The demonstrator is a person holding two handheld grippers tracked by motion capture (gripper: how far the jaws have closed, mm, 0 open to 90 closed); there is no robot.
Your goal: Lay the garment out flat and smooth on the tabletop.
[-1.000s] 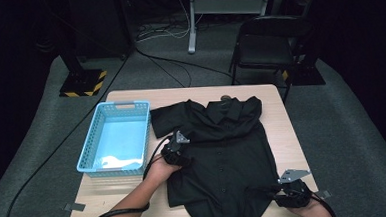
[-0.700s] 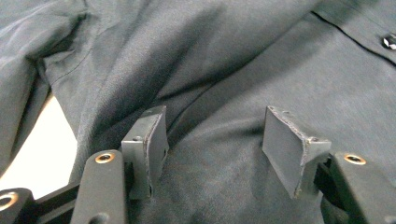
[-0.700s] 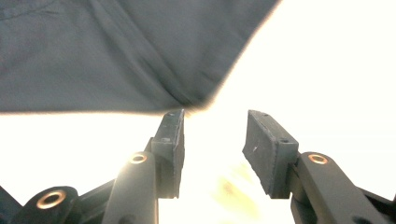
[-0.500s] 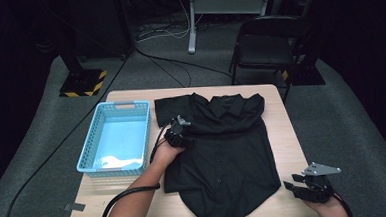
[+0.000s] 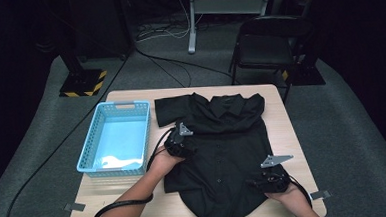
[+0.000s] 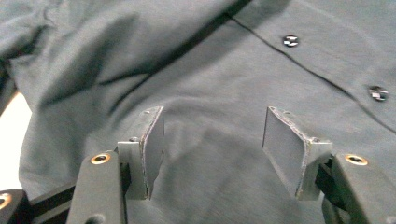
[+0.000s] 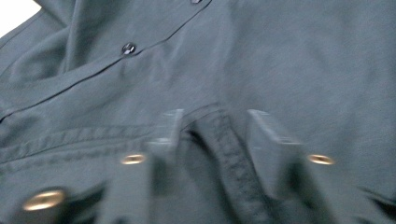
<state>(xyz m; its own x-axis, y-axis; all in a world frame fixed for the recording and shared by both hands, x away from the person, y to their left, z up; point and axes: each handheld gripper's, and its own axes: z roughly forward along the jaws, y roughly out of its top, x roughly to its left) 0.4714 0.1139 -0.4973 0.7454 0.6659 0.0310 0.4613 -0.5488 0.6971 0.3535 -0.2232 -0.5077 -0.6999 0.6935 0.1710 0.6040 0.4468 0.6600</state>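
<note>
High view: black shirt [image 5: 223, 152] lies flat beside the blue basket [image 5: 113, 137], collar at the far end, hem toward me, long axis running near to far. My left gripper [image 5: 176, 142] sits on the basket-side chest, fingers [image 6: 149, 149] spread over bare cloth, pinching nothing. My right gripper [image 5: 271, 179] is at the hem corner away from the basket; its fingers [image 7: 268, 149] have just been closing, a ridge of hem [image 7: 233, 158] between them, grip unclear through blur. Right is nearer that edge; bare worktop [image 5: 292, 128] beyond gives room.
</note>
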